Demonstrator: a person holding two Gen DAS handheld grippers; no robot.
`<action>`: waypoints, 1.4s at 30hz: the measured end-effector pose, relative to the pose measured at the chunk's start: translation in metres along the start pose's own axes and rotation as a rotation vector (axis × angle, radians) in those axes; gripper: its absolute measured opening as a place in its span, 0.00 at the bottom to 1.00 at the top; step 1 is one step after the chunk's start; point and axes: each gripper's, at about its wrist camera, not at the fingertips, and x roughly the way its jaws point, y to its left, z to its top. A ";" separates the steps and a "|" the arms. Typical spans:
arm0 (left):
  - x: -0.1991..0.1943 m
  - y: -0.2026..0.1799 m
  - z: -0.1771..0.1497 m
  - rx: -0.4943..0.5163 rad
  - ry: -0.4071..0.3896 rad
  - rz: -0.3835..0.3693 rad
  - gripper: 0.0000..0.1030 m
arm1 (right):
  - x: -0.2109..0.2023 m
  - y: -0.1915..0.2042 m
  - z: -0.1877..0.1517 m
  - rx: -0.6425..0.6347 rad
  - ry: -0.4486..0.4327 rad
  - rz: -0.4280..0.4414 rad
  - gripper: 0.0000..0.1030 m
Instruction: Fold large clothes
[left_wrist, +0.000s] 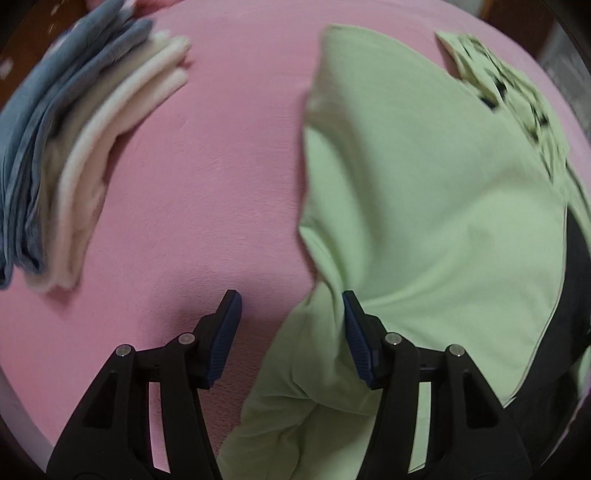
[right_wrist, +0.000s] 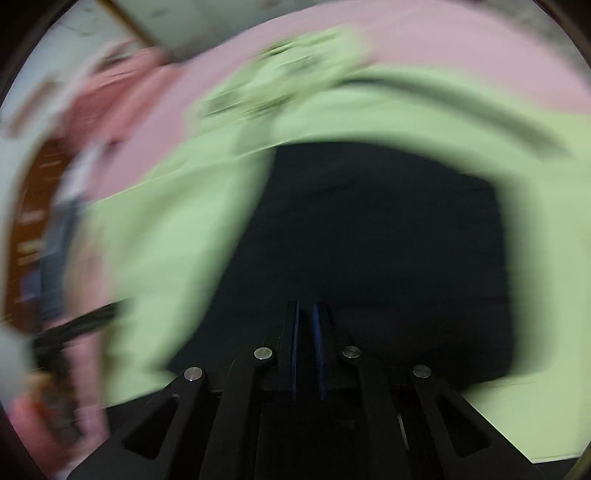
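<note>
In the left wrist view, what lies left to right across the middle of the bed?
Blue folded clothes → cream folded clothes → bare pink sheet → green garment.

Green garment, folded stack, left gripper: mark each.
green garment (left_wrist: 424, 177), left wrist view, flat middle of the cloth
folded stack (left_wrist: 74, 147), left wrist view, layered folded edges
left gripper (left_wrist: 291, 339), left wrist view, between its fingertips

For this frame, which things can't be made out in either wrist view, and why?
- Print on the green garment: left wrist view, smeared by motion blur, unreadable.
- Dark cloth: right wrist view, blurred and underexposed; what it is stays unclear.
- Folded stack: left wrist view, cut off by the left edge.
- Right gripper: nearly closed; whether it pinches fabric is unclear.
</note>
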 end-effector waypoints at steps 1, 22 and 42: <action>-0.006 0.004 0.001 -0.026 -0.016 -0.008 0.51 | -0.006 -0.022 0.002 0.018 -0.013 -0.098 0.04; 0.025 -0.059 0.110 0.268 -0.191 -0.022 0.22 | 0.076 0.155 0.086 -0.223 0.066 0.224 0.00; 0.057 -0.036 0.135 0.197 -0.119 -0.080 0.22 | 0.050 -0.039 0.134 -0.109 -0.010 -0.316 0.00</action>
